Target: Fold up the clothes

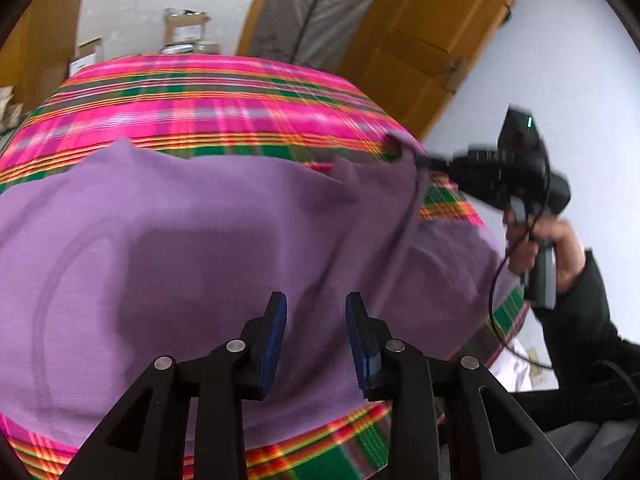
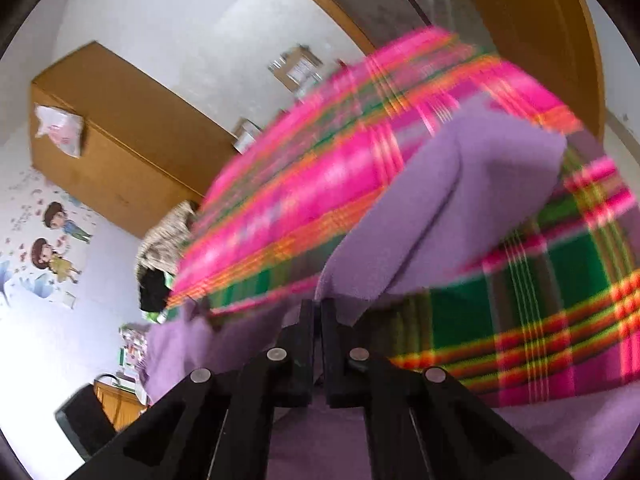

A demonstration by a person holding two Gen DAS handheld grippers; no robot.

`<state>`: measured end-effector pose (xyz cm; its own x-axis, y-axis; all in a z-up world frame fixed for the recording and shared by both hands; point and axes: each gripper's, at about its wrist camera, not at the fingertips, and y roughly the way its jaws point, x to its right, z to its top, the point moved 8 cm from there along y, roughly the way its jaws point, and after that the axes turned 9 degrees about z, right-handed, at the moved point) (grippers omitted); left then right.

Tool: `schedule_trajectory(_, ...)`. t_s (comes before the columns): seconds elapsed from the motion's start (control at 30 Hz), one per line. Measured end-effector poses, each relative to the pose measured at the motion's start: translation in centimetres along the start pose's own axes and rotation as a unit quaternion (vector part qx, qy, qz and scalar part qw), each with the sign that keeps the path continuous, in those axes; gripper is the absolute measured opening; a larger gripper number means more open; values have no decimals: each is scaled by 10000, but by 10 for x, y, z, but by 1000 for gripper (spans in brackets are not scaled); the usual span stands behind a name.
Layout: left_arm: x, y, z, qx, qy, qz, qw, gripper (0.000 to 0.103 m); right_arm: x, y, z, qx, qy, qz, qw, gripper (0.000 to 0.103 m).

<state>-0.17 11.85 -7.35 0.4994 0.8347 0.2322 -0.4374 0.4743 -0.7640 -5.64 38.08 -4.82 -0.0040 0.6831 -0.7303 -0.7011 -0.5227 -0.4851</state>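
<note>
A purple garment (image 1: pixel 208 240) lies spread on a pink, green and orange plaid blanket (image 1: pixel 200 100). My left gripper (image 1: pixel 316 312) is open and empty, hovering just above the garment's near part. My right gripper (image 1: pixel 416 160) shows at the garment's far right corner, shut on its edge and lifting it. In the right wrist view the right gripper (image 2: pixel 318 308) has its jaws pressed together on a pinch of the purple garment (image 2: pixel 472 208), which folds up over the plaid blanket (image 2: pixel 560 288).
A wooden door (image 1: pixel 432 28) and white wall stand behind the bed. Cardboard boxes (image 1: pixel 184 32) sit at the bed's far edge. A wooden cabinet (image 2: pixel 120 140), a clothes pile (image 2: pixel 168 236) and wall stickers (image 2: pixel 52 240) are at the left in the right wrist view.
</note>
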Motion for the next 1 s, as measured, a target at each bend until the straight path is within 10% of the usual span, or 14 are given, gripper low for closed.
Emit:
schedule_trajectory(0.33,22,13,-8,-50,430,130,9990,47,-56,-25,31,533,-563,360,9963,2)
schedule_trajectory(0.43,14,19,-3,-11,321,239,9992,8,-61,-28,32,584,-597,411,9957,2)
schedule_trajectory(0.73,-1,-33,37,971,-12,5,9953,7,-88,-69,39,1115,-900,697,9872,2)
schedule_trajectory(1.0,9,-26,12,592,233,-336,9974,7,-71,-91,0,1001,-821,568,9900,2)
